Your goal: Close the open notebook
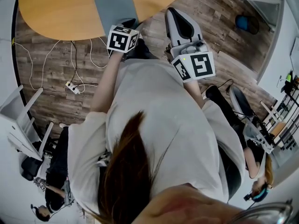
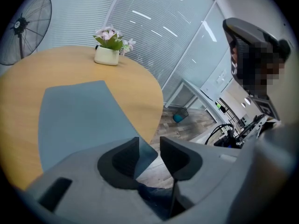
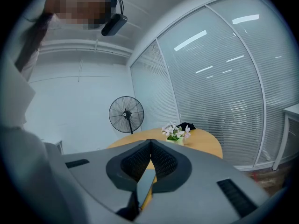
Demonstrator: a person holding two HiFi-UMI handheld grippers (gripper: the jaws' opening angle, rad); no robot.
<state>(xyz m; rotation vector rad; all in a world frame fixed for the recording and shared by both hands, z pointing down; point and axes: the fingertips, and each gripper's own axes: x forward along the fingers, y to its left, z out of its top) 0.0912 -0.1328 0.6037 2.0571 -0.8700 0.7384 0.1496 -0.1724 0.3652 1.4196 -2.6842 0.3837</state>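
A grey-blue notebook [image 1: 116, 6] lies flat, cover down, at the near edge of the round wooden table [image 1: 56, 8]. My left gripper [image 1: 128, 23] hangs at the notebook's near right corner. In the left gripper view the jaws of that gripper [image 2: 149, 141] stand apart, and the corner of the notebook [image 2: 79, 120] shows in the gap with neither pad pressing on it. My right gripper [image 1: 174, 12] is held to the right of the notebook, off the table's edge. In the right gripper view its fingertips [image 3: 150, 141] meet, with nothing between them.
A small white pot of flowers [image 2: 107, 55] stands at the table's far side, and a floor fan [image 2: 23, 27] behind it. A power strip with cables [image 1: 72, 87] lies on the wooden floor. A blue bin [image 1: 246, 23] sits far right, and another person [image 1: 257, 171] is nearby.
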